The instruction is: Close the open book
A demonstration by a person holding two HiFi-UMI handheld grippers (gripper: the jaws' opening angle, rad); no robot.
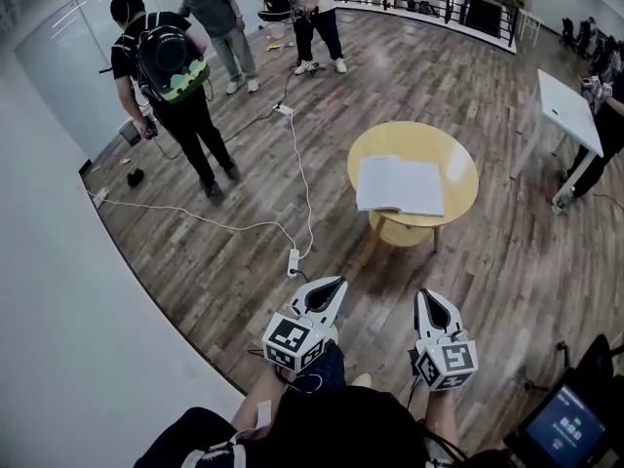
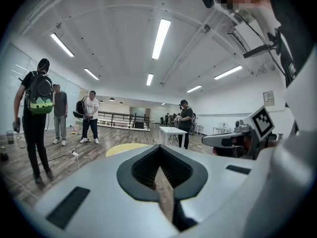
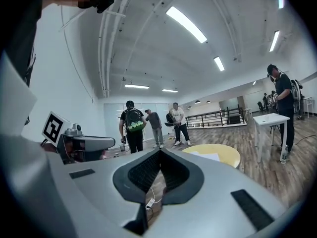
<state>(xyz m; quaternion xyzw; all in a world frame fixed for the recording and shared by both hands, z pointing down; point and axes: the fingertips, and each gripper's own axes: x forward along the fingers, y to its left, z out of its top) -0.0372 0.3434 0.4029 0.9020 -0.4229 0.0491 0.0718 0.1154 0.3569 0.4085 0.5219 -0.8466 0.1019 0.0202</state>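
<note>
An open white book (image 1: pixel 400 185) lies flat on a round yellow table (image 1: pixel 460 154) in the middle of the head view, well ahead of both grippers. My left gripper (image 1: pixel 337 283) and right gripper (image 1: pixel 425 294) hover side by side above the wood floor, short of the table, pointing towards it. Both have their jaws together with nothing between them. In the left gripper view the left gripper (image 2: pixel 161 170) sits low, with the table's yellow edge (image 2: pixel 124 148) beyond it. The right gripper view shows the right gripper (image 3: pixel 159 169), the table (image 3: pixel 229 155) and the book (image 3: pixel 205 156) farther off.
A white power strip (image 1: pixel 292 261) and its cable (image 1: pixel 304 178) lie on the floor left of the table. Three people stand at the back left, one wearing a backpack (image 1: pixel 171 61). A white table (image 1: pixel 570 110) stands at right, a screen (image 1: pixel 565 427) at bottom right, a white wall (image 1: pixel 58 291) at left.
</note>
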